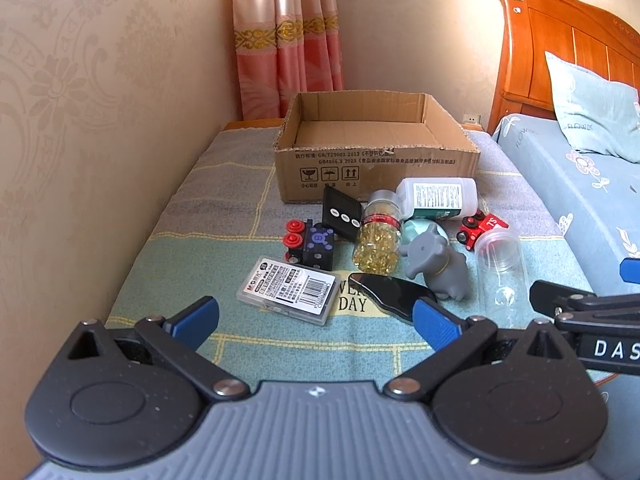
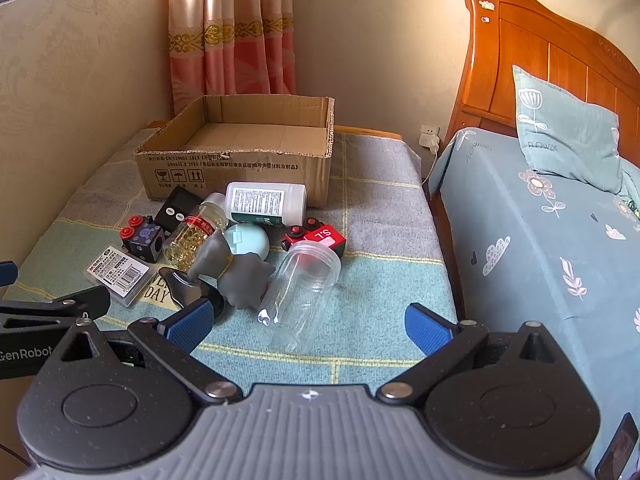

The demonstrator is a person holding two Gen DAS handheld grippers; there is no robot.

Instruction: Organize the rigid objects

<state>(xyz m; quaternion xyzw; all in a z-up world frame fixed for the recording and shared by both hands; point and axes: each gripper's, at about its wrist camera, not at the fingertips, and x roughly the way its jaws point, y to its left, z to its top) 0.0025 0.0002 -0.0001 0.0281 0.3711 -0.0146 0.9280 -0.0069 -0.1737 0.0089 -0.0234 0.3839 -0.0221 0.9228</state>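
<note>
Both grippers hover over the near edge of a checked blanket [image 2: 380, 272], holding nothing: the left gripper [image 1: 316, 318] has its jaws spread wide, and the right gripper [image 2: 308, 320] likewise. The right unit's side reads "DAS" in the left view; the left unit's side reads "GenRobot" in the right view. An empty cardboard box [image 1: 376, 168] sits at the far end, printed with Chinese text, "GB/T29601 2013", and fragile, keep-dry and this-way-up symbols. The objects lie loose, clustered just in front of it: a white bottle [image 1: 438, 198] on its side with a small-print label; a capsule jar [image 1: 378, 236] with a red band; a black timer [image 1: 342, 216] leaning; a black toy car [image 1: 308, 242] with red wheels; a red car [image 1: 482, 228] marked "TS"; a teal case [image 2: 246, 242]; a grey elephant [image 1: 438, 264]; a clear jar [image 2: 302, 294] on its side, nearest the right gripper; a black mouse [image 1: 390, 292]; and a barcoded plastic box [image 1: 290, 288], nearest the left gripper. The blanket shows "DAY". To the right, a bed [image 2: 540, 240] carries a pillow [image 2: 564, 136] printed "FLOWER".
</note>
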